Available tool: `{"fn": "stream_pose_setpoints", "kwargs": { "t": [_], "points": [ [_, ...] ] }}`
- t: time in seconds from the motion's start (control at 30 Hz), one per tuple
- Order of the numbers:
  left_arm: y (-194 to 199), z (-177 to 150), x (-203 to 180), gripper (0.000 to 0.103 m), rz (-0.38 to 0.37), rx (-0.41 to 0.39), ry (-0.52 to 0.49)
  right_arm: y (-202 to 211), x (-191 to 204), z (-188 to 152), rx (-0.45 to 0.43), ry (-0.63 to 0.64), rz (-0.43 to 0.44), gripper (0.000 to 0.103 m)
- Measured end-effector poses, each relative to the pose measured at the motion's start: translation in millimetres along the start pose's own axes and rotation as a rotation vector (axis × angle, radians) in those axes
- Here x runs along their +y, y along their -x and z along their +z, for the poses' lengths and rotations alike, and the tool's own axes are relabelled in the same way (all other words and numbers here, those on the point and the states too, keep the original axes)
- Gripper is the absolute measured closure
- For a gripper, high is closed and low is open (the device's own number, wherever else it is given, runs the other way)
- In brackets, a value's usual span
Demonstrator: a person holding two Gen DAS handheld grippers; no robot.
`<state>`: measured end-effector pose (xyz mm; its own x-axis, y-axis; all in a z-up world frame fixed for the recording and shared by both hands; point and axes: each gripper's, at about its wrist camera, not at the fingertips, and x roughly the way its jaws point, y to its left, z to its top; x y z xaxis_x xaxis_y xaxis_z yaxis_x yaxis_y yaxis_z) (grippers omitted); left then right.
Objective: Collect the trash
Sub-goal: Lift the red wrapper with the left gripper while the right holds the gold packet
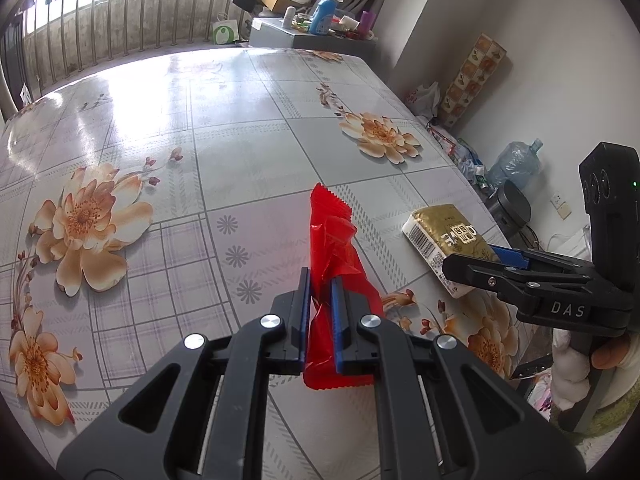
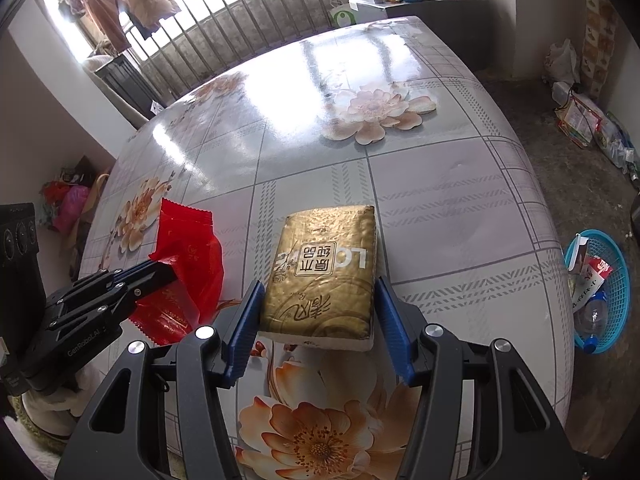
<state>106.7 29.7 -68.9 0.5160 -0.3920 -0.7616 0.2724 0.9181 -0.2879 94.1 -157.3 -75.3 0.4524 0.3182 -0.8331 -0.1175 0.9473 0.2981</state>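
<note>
Jaws of the left gripper stand almost closed, pinching the red wrapper near its lower third, with the crinkled upper part standing free above the pads and a serrated end hanging below them. That wrapper looks like thin, empty film: nearly weightless, floppy and a little slick, so I judge the hold secure only while the pads bite a bunched fold, as they do here, and not a single flat layer.

Further right, on the flowered tablecloth, lies the gold tissue pack, flat, with its near end between the blue pads of the right gripper. Those jaws stand about half open; the left pad looks to touch the pack's side and the right sits just beside it, so I cannot tell that it is gripped. It seems soft, light and squashy under glossy plastic; the narrow sides near the end look the best place to squeeze.

At far right, on the floor, a blue basket already holds rubbish.
</note>
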Motion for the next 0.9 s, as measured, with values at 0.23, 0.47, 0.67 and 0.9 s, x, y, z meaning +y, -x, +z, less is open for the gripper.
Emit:
{"fn": "stream_pose_setpoints", "kwargs": {
  "t": [0.23,0.47,0.67,0.9],
  "points": [
    [4.0,1.3,-0.2,0.095,0.003,-0.008,-0.001,1.8,-1.3,0.0,-0.006,-0.004,-0.003,0.048],
    [6.6,2.5,-0.3,0.095,0.007,-0.013,-0.006,4.5,-2.1,0.3,-0.015,-0.008,-0.005,0.048],
    [6.9,2.7,-1.0,0.095,0.009,-0.014,-0.006,7.4,-1.6,1.1,-0.022,-0.010,-0.006,0.049],
    [9.9,3.6,-1.8,0.095,0.012,-0.021,-0.010,12.4,-3.3,2.4,-0.033,-0.010,-0.005,0.049]
  ]
}}
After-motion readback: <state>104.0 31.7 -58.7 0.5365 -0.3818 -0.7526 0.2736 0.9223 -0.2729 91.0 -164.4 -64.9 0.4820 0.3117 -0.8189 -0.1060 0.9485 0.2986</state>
